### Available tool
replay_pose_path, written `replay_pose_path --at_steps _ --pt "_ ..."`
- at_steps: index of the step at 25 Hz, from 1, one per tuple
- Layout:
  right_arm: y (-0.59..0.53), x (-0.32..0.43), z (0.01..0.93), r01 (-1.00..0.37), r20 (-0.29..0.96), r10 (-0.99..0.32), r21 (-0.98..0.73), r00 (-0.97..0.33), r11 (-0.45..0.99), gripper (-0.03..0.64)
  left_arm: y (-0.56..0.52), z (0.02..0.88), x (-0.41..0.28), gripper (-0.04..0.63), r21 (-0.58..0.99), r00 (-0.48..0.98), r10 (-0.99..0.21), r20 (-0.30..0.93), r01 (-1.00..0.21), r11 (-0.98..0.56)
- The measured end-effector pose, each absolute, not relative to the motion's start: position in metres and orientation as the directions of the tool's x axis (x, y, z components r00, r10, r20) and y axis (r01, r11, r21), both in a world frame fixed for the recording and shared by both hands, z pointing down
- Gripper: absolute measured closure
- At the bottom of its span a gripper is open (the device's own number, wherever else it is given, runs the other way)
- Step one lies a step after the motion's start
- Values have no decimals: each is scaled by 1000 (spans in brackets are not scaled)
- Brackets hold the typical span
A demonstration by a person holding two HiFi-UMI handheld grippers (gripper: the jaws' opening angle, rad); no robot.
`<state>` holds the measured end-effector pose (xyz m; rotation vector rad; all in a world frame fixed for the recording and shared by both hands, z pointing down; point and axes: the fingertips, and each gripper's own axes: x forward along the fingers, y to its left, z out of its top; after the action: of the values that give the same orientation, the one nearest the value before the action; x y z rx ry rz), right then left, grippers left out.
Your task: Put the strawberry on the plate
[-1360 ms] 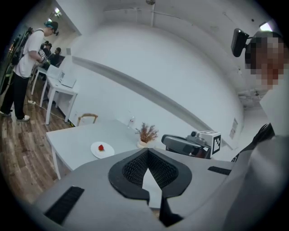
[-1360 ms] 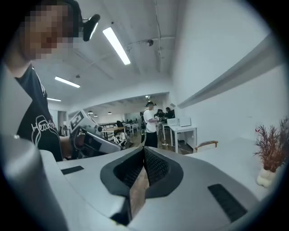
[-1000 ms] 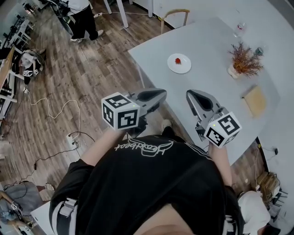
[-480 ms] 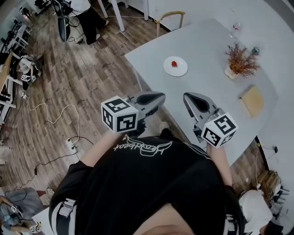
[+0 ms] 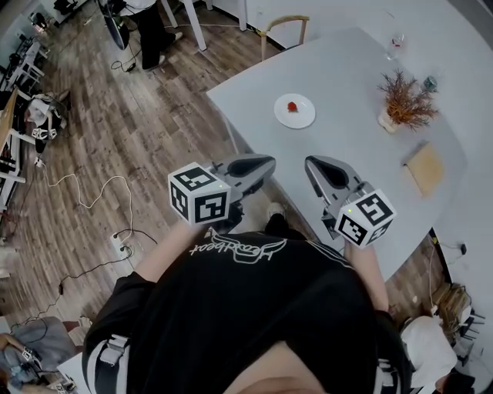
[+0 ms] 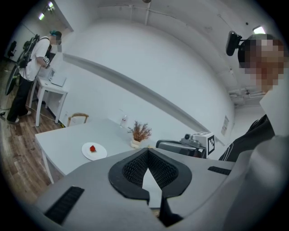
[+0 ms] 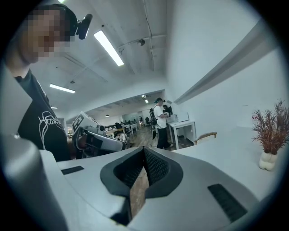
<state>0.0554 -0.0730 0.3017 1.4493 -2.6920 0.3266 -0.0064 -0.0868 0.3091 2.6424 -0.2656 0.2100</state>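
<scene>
Both grippers are held side by side in front of the person's chest, near the close edge of the table (image 5: 362,69) and pointing out over it. On the left gripper (image 5: 269,162) the jaws are closed tip to tip, with nothing gripped in the small gap behind the tips. The right gripper (image 5: 310,164), just beside it, also has its jaws pressed together and carries nothing.

A red strawberry (image 5: 293,106) lies on the white plate (image 5: 305,118), well ahead of both grippers and roughly on a line running out between their tips. Neither gripper touches it. From the left gripper's own view the plate sits ahead and off to the left of the jaws.

Farther out, ahead and to the right of the right gripper, a dried plant in a small pale vase (image 5: 404,98) stands on the table. A tan board (image 5: 426,168) lies nearer, also to that gripper's right. Beyond the far table edge stands a wooden chair (image 5: 286,24).
</scene>
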Motion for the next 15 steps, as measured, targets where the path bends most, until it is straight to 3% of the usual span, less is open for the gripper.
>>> replay_pose_path --at_steps 15 --pt "-88 45 321 -835 184 -816 -163 -549 525 609 -104 324 -9 589 466 969 -142 204 -224 -856"
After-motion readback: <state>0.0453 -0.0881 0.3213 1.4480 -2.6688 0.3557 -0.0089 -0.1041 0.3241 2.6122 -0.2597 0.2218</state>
